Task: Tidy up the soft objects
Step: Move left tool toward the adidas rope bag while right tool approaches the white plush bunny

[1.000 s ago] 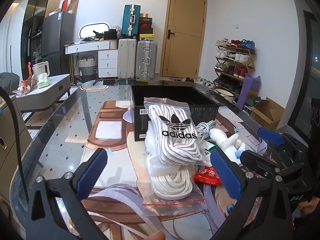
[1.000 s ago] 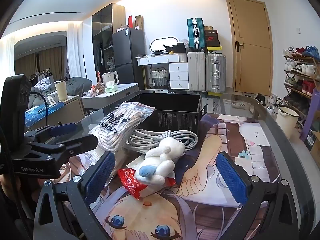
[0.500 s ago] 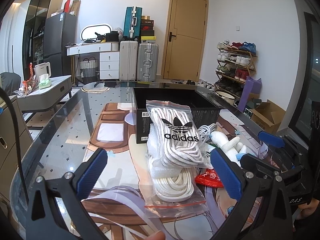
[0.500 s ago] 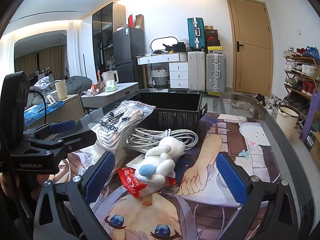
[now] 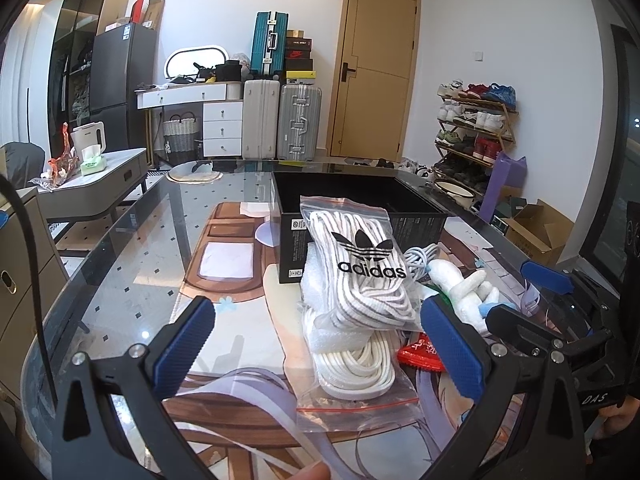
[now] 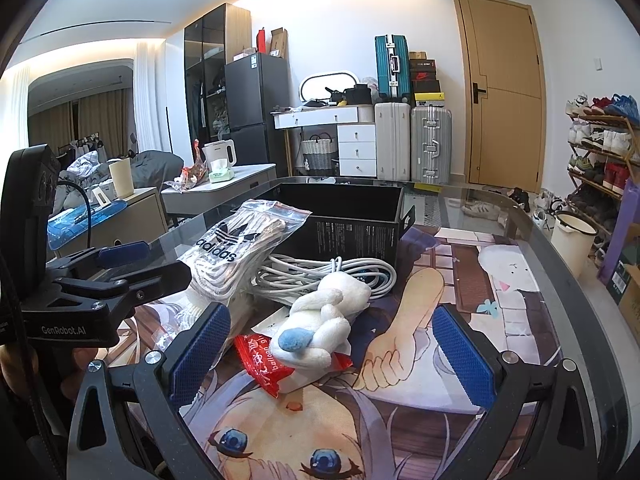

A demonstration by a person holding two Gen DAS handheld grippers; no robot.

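A clear zip bag of striped Adidas socks (image 5: pixel 360 264) (image 6: pixel 232 248) leans on a black open box (image 5: pixel 352 204) (image 6: pixel 344 220). Below it lies a bag of coiled white rope (image 5: pixel 356 364). A white plush toy (image 5: pixel 460 284) (image 6: pixel 324 316) rests on a red packet (image 6: pixel 260 364) (image 5: pixel 420 356), with a coil of white cable (image 6: pixel 320 272) behind it. My left gripper (image 5: pixel 320 344) is open, its blue pads either side of the rope bag, short of it. My right gripper (image 6: pixel 332 352) is open around the plush, empty.
A glass table (image 5: pixel 132 264) with an anime mat (image 6: pixel 452 300) holds everything. Suitcases (image 5: pixel 280 120), a white dresser, a fridge and a door stand behind. A shoe rack (image 5: pixel 472 128) and cardboard box are at right. A grey side table (image 5: pixel 92 188) is at left.
The left wrist view has risen slightly and pulled back a little from the sock bag. The right gripper is nearly still. No object has moved.
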